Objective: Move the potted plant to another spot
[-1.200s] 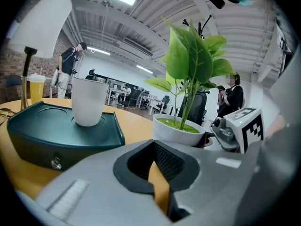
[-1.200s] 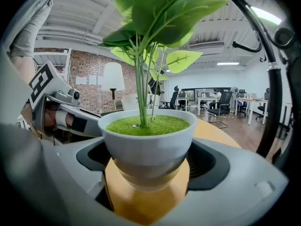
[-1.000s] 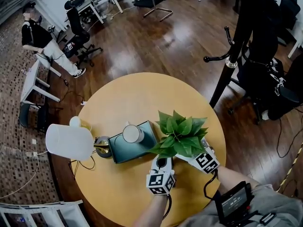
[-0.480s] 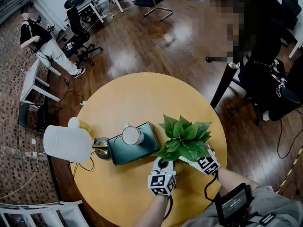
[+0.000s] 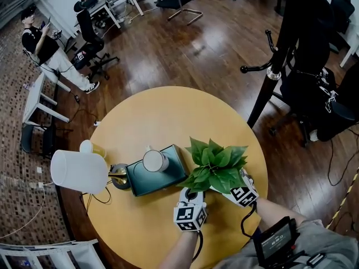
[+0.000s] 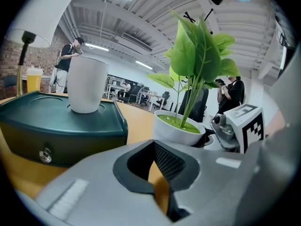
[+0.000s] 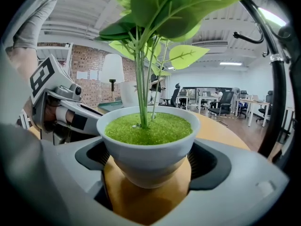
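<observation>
Right tool (image 7: 146, 175): is clamping the green-leaved potted plant (image 7: 148, 145) by its white pot.
Left tool (image 6: 159, 175): is sitting empty beside it, jaws slightly apart.

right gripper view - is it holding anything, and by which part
The right gripper holds the potted plant, its jaws closed on the lower wall of the white pot, below the rim. The left gripper holds nothing.
</observation>
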### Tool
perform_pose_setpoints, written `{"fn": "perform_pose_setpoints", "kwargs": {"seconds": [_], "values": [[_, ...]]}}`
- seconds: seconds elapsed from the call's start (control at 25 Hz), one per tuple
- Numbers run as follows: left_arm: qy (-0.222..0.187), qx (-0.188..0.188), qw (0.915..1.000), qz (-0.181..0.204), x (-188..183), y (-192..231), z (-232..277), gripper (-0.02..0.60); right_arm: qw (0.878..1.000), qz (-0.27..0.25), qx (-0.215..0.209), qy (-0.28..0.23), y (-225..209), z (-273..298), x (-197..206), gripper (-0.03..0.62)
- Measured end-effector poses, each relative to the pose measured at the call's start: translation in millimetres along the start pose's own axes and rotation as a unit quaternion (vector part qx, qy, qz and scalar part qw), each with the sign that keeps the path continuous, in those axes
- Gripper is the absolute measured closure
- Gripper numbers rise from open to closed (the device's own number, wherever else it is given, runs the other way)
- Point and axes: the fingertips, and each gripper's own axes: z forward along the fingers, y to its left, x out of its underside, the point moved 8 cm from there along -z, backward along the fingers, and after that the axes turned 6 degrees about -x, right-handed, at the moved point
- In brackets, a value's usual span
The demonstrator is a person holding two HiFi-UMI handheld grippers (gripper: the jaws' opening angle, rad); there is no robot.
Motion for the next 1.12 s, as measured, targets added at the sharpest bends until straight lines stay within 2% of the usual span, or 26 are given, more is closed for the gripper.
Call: {"fn": "perform_pose_setpoints", "kwargs": {"seconds": [0.2, 0.64, 0.92, 1.04, 1.12], "values": [[0.005, -0.005, 1.0, 0.0, 4.8, 1.4, -2.0, 0.581, 1.0, -0.004, -0.008, 0.006, 2.0, -3.9, 1.2, 0.053], [0.001, -0.014, 0.9999, -0.002, 3.1, -7.2, -34.5, 0.581, 1.0, 0.005, 0.009, 0.014, 16.4, -47.1, -7.0, 0.06], [-0.017, 0.029, 0.9993, 0.014, -1.5, -40.8, -61.8, 0.581, 0.999, 0.014, 0.039, 0.007, 44.4, -100.1, -18.0, 0.135], [-0.027, 0.044, 0.9984, 0.024, -9.4, -42.6, -94.3, 0.581, 0.999, 0.013, 0.052, -0.003, 72.9, -115.2, -37.2, 0.189], [-0.038, 0.049, 0.9977, 0.028, -14.6, -39.7, -113.6, 0.581, 0.998, 0.005, 0.057, -0.006, 89.4, -119.8, -48.9, 0.253]]}}
